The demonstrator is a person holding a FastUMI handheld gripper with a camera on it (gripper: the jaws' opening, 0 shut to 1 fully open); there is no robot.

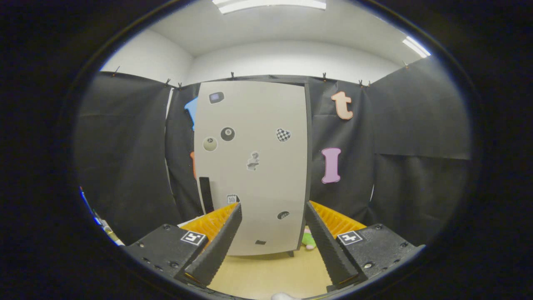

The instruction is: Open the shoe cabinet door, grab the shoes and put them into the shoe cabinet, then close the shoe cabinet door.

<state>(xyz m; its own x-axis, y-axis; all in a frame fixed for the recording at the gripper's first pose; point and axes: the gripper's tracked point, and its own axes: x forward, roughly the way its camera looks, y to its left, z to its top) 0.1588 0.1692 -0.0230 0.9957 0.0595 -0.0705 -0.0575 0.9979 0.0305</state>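
The hand-held gripper stands wide apart, holding nothing, aimed at the shoe cabinet door, which is flat shut beyond the fingers, a dark handle near its left edge. A pink-and-green item, perhaps a shoe, lies on the floor by the cabinet's right foot. A shut door fits either end of the job; with that item outside, I judge the storing remains.

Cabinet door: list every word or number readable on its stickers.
"8": on the black ball sticker on the cabinet door.
Pale ball sticker and calendar-like sticker: too blurred to read.
Other stickers: pictures, no text.
The hand-held gripper is open, its fingers aimed at the door's lower part.
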